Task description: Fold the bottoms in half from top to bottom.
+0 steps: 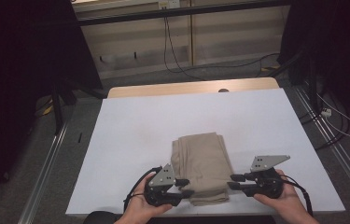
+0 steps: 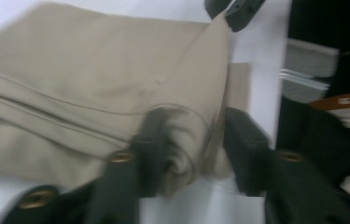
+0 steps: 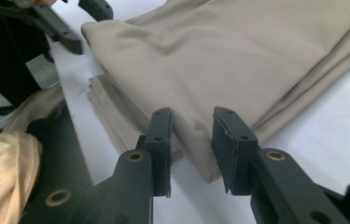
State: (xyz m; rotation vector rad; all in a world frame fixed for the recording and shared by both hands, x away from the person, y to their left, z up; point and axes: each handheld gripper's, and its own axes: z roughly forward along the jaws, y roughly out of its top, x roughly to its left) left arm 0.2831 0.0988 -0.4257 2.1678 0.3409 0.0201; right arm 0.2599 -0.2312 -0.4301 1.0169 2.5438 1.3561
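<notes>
Low in the middle of the high view, folded beige trousers (image 1: pixel 203 168) lie on the white worktop (image 1: pixel 130 126). The left tongs (image 1: pixel 185 186) and right tongs (image 1: pixel 232 181) sit at their near corners.

Along the left gripper view, the jaws stand partly open around a bunched corner, with a gap on one side.

Along the right gripper view, the jaws stand partly open with cloth between them, not pinched.

To do this well, I think both tongs should back off level, so no layer gets dragged.

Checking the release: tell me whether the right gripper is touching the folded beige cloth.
Touching. In the right gripper view, a corner of the folded beige cloth lies between the right gripper jaws, against its left pad; the jaws stand parted.
</notes>
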